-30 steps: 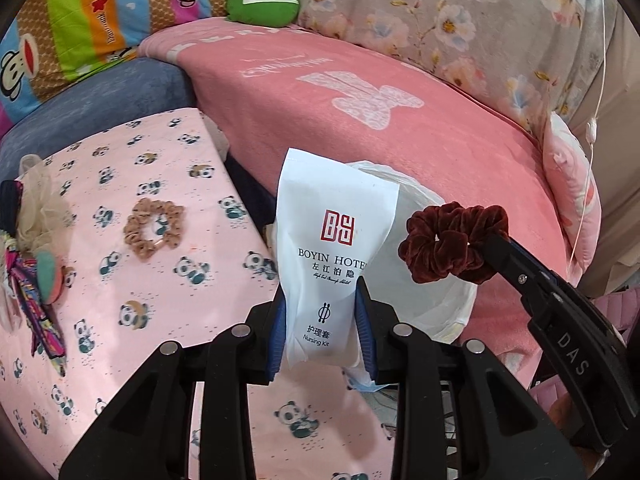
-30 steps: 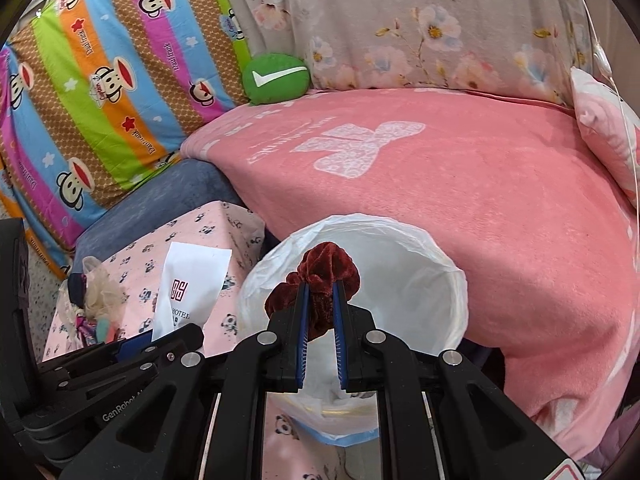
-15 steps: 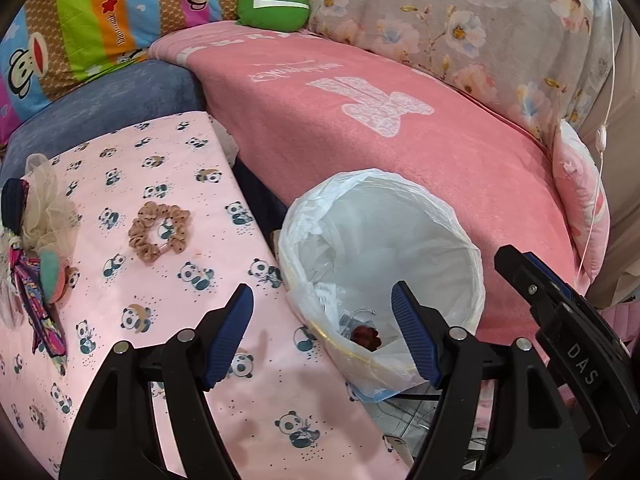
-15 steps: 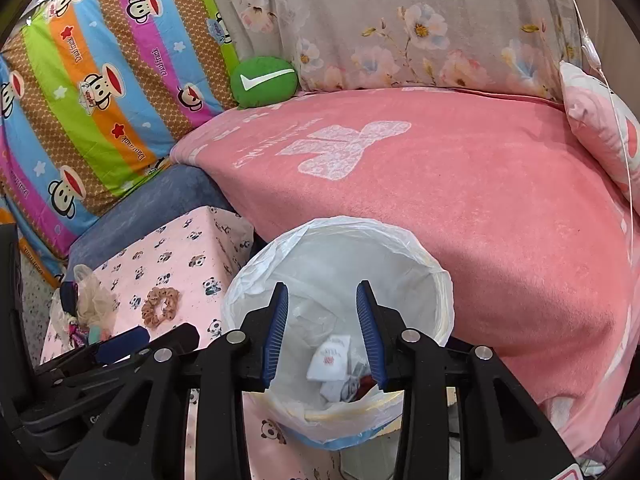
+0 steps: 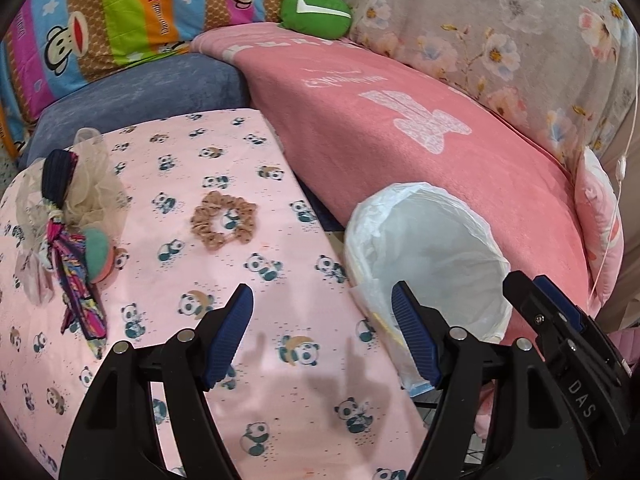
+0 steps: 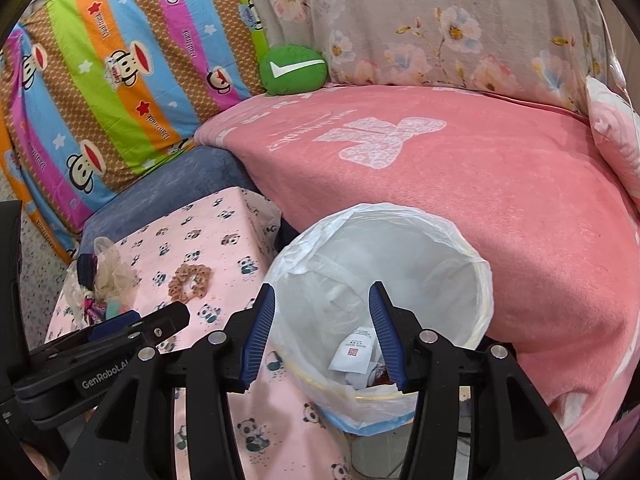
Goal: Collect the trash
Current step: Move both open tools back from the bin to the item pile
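A bin lined with a white bag [image 5: 460, 216] [image 6: 476, 264] stands between the panda-print table and the pink sofa. Inside it lie a white hotel sachet [image 6: 354, 354] and a dark red scrunchie [image 6: 378, 376]. My left gripper [image 5: 322, 334] is open and empty over the table's right edge, just left of the bin. My right gripper [image 6: 322, 338] is open and empty above the bin's near rim. A tan scrunchie [image 5: 223, 220] [image 6: 189, 282] lies on the table.
The table has a pink panda-print cloth [image 5: 168, 168]. At its left edge lies a pile of hair accessories [image 5: 68, 220] with a beige mesh piece. A pink blanket [image 6: 460, 184] covers the sofa, with a green cushion [image 6: 294, 69] and striped pillow behind.
Both grippers opened: the left let go of the white sachet and the right let go of the red scrunchie, both now in the bin. The left gripper moved left over the table.
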`<action>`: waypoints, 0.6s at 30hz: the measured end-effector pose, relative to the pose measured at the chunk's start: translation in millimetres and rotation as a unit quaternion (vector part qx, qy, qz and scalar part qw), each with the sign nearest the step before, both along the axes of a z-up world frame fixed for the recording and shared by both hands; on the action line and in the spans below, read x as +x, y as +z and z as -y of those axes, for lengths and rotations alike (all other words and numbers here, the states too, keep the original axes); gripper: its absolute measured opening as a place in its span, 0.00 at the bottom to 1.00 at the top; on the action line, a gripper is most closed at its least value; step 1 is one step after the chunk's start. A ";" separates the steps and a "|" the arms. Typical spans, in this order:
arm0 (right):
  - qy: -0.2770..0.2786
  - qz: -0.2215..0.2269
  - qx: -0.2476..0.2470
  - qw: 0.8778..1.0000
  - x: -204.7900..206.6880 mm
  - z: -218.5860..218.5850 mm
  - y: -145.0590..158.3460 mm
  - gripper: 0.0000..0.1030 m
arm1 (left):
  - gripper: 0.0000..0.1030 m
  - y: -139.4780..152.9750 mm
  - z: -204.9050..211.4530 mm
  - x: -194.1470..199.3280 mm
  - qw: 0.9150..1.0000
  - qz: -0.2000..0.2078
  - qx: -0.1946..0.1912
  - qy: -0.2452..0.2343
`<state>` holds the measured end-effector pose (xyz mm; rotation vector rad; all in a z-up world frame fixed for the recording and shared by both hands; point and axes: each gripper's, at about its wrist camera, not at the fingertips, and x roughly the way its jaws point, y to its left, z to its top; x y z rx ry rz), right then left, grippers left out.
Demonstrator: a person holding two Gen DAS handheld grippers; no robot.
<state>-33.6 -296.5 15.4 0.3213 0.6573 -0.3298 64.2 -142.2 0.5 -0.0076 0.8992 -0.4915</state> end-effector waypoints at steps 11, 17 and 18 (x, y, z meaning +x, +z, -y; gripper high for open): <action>0.045 -0.009 -0.009 0.999 19.9 -44.3 -0.8 0.48 | 0.66 -1.8 -46.9 11.0 0.999 0.005 0.010 0.044; 0.060 -0.018 -0.014 0.998 30.0 -63.5 -3.4 0.49 | 0.66 -2.1 -70.1 17.0 0.998 0.005 0.010 0.063; 0.063 -0.019 -0.015 0.998 31.7 -66.6 -4.1 0.49 | 0.66 -2.6 -73.2 18.1 0.998 0.004 0.010 0.065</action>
